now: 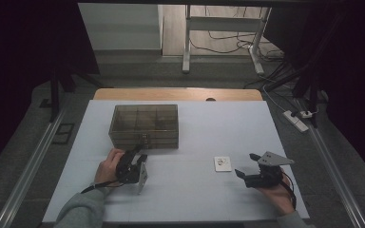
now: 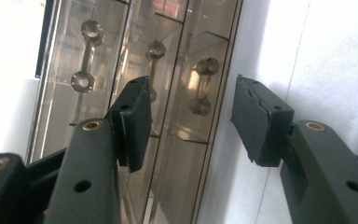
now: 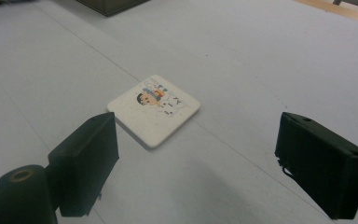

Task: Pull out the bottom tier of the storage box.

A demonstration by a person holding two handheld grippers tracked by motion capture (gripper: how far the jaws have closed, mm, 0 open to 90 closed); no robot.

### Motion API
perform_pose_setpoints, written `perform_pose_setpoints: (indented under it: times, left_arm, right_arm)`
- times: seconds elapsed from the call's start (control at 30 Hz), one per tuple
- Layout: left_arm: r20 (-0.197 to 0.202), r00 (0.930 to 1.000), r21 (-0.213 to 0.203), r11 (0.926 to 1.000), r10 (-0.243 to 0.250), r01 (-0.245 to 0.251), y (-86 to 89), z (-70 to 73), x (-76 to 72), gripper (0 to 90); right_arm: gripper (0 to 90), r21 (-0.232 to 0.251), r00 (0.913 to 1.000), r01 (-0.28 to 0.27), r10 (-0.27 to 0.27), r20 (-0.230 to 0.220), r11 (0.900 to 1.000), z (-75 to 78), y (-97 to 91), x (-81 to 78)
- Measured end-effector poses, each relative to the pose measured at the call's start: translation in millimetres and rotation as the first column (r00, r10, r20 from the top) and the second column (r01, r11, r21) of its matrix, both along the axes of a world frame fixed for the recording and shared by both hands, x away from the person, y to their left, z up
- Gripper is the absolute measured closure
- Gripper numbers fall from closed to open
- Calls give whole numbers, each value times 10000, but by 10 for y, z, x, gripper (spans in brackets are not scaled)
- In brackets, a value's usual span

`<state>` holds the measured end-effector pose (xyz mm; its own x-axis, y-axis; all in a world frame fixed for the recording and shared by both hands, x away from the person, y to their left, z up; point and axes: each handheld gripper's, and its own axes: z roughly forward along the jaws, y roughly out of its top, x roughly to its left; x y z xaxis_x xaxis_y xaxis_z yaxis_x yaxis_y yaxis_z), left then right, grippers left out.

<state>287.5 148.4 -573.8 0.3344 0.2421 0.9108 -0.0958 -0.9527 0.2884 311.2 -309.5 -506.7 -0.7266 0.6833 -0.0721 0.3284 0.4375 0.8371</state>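
The smoky clear compartment box [image 1: 144, 126] stands shut near the far left of the white bench [image 1: 195, 199], its front latch [image 2: 200, 86] not yet undone. The left gripper [image 1: 137, 154] is at that front with jaws parted on either side of the latch, pads pressing nothing. The right gripper [image 1: 247, 164] hangs released just beside the small printed tile [image 3: 154, 109], which lies flat and untouched, so the opening and any placing remain to do.
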Motion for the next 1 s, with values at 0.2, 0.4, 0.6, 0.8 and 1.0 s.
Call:
perform_pose_setpoints:
  times: [0.2,0.4,0.6,0.8,1.0]
  left_arm:
    - [-41,9998,166,9997,-204,205,-21,-14,24,475]
    - [18,9992,263,9988,-402,402,-45,-24,50,493]
    - [80,9986,367,9979,-530,527,-45,-27,54,501]
    - [83,9981,452,9971,-617,612,-53,-29,57,511]
    - [132,9968,522,9956,-786,779,-70,-44,62,540]
  right_arm:
    - [129,-49,9999,88,-87,70,9999,6,-2,-16]
    - [129,-116,9996,244,-243,144,9996,26,-6,-55]
    - [130,-156,9993,327,-324,161,9993,24,-17,-81]
    - [131,-150,9994,297,-294,174,9994,32,-28,-100]
    - [132,-197,9995,254,-250,204,9995,38,-26,-109]
